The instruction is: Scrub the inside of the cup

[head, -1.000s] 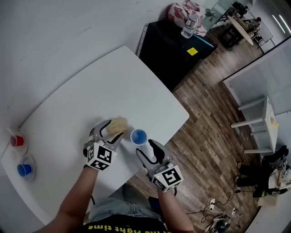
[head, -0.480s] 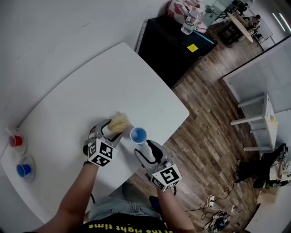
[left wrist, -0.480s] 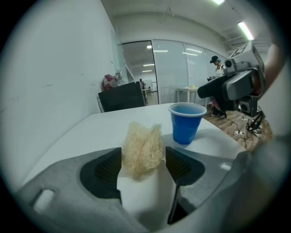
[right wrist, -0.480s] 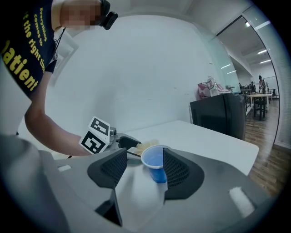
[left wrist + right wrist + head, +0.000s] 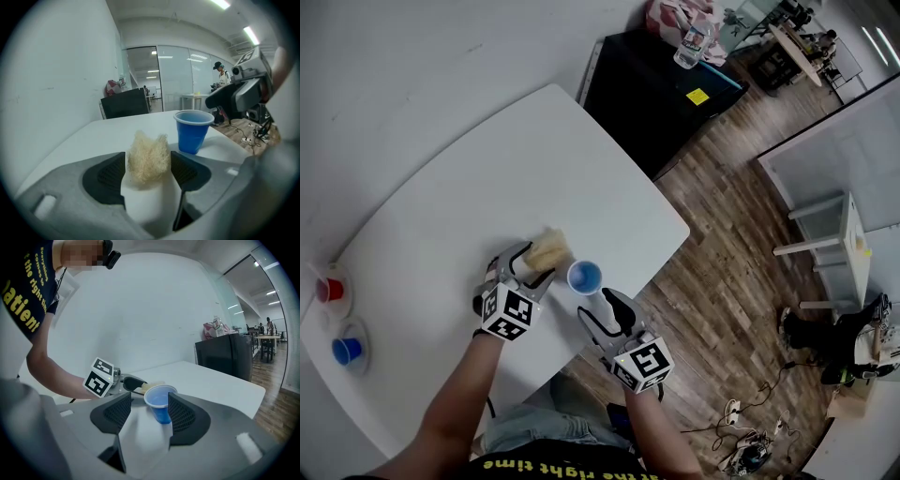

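blue cup (image 5: 585,277) — beside sponge (image 5: 547,249)

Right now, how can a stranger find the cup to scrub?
On the white table, go to the edge nearest the wooden floor. The blue cup stands there ahead of the right gripper; the other blue cup sits far left beside a red cup.

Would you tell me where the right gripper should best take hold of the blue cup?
I'd grip the cup across its side wall, below the rim, coming in level from the right gripper's side. It stands upright and tapers downward, and its mouth should stay free for the sponge.
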Available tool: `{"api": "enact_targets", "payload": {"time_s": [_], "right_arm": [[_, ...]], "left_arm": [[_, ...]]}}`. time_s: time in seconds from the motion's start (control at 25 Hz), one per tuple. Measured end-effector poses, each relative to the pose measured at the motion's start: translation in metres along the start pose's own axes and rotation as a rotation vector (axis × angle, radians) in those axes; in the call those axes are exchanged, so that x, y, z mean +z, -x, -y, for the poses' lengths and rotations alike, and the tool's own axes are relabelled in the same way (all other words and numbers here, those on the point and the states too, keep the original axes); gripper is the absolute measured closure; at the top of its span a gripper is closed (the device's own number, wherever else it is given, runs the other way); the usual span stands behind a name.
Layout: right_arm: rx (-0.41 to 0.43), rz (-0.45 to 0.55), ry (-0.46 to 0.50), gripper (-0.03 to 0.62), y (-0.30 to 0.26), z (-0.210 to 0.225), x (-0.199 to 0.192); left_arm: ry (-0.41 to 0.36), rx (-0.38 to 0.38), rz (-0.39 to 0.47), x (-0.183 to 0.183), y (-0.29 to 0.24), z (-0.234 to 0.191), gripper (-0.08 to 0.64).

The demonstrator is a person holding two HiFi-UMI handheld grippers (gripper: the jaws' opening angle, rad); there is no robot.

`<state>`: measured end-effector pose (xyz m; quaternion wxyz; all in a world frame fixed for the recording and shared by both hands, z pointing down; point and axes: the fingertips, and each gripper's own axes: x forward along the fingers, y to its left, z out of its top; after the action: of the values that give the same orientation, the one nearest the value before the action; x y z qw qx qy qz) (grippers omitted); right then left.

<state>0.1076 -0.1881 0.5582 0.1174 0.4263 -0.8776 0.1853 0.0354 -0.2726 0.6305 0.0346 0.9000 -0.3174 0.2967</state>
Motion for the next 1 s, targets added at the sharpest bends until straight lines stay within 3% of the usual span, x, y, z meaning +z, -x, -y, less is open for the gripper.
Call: {"api": "enact_targets", "payload": {"time_s": [0.4,0.72,1.0], "right_arm": [[-0.018,-0.009,-0.009,0.35,0.008,0.003,-0.005],[-0.017,-0.007,-0.013,0.35,0.006,0.004,-0.003],[-0.042,-0.03,0.022,0.325,-0.003,0.012,-0.008]], "left_arm": [[0.016,-0.014,0.01,0.007,-0.012,0.002,0.258],[0.002,0.012,0.04,0.012,-0.009,-0.002,0.397],[0.022,0.023,0.042,0.012,-0.003,-0.008,0.455]]}}
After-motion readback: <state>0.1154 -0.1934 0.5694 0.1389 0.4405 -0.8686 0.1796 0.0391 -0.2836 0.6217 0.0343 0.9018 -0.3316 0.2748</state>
